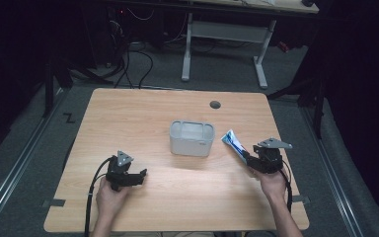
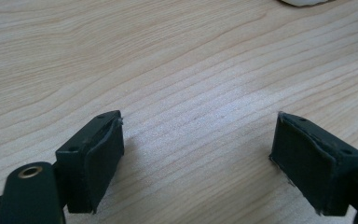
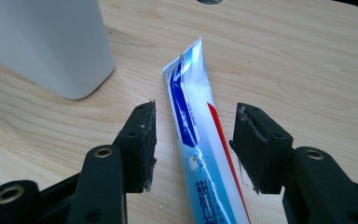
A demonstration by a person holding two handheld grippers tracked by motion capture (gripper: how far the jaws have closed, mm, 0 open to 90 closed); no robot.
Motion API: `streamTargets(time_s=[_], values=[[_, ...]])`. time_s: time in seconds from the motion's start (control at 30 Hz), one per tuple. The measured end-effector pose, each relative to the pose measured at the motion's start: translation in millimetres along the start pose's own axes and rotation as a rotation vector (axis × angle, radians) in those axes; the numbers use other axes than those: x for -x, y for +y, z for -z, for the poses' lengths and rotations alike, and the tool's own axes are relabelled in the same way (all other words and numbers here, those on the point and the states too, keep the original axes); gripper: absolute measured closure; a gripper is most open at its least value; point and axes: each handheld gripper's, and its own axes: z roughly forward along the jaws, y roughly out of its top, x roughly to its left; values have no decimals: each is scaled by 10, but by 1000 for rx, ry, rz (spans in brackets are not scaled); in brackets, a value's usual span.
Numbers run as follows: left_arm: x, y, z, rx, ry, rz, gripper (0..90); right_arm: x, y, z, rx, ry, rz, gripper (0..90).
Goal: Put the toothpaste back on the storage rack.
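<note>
A white and blue toothpaste tube lies on the wooden table, right of a white rectangular container. My right gripper is open, its jaws on either side of the tube's lower part with a gap on each side. At the front left my left gripper is open over bare wood, its jaws wide apart with nothing between them.
A round cable hole sits near the table's far edge. Behind the table stands a white desk frame with cables on the floor. The table's right edge runs close to my right hand.
</note>
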Motion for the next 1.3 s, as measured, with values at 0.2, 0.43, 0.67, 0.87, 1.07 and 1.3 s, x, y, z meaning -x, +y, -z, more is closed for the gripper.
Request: streamTargets(time_s=[0.2, 0.43, 0.67, 0.87, 1.07, 1.3], values=[[0, 0, 0, 0, 0, 0, 172, -7, 91, -58, -10, -5, 17, 482], [0, 0, 0, 0, 0, 0, 172, -24, 173, -114, -15, -6, 26, 478], [1, 0, 0, 0, 0, 1, 172, -75, 304, -187, -27, -6, 63, 469], [-1, -1, 0, 0, -1, 1, 172, -106, 387, -259, -40, -4, 85, 463], [-1, -1, 1, 0, -1, 0, 172, -133, 501, -293, -53, -13, 122, 464], [-1, -1, 1, 0, -1, 0, 172, -157, 580, -349, -62, -10, 134, 445]])
